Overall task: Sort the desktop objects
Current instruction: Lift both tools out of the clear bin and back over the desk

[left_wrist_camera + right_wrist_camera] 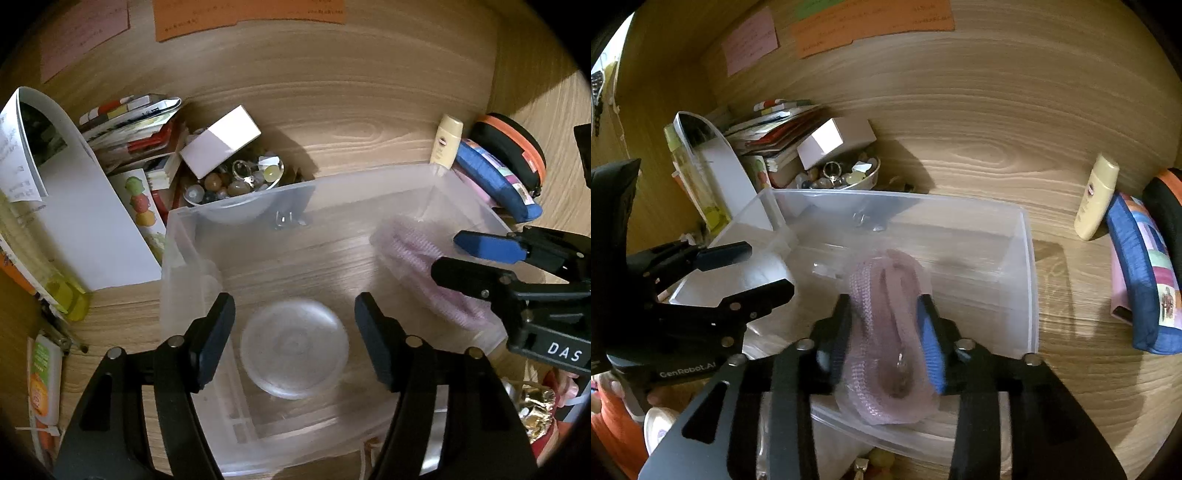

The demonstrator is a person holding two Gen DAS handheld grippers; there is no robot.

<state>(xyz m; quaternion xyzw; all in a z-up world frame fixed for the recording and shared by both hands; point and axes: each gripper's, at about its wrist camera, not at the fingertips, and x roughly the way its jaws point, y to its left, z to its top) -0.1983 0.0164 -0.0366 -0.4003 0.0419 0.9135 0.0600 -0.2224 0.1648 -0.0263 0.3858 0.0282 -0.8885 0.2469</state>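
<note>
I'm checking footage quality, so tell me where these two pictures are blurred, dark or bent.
Left wrist view: the round clear lid in the clear bin looks smeared; corners fall black. Right wrist view: the pink knit bundle is soft; the wood grain bows with fisheye distortion in both.

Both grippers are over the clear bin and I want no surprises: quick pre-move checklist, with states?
1. Pink knitted item between the right gripper fingers: ok, it sits between the pads above the clear bin.
2. Right grip firm: cannot tell; the pads flank the item, contact is unclear.
3. Left gripper empty: ok, jaws open and apart from the clear round lid below.
4. Lid inside the bin: ok, it lies on the bin floor.
5. Grippers clear of each other: ok, a gap shows in both views.
6. Bowl of beads clear of the bin: cannot tell, it sits right behind the far wall.
</note>
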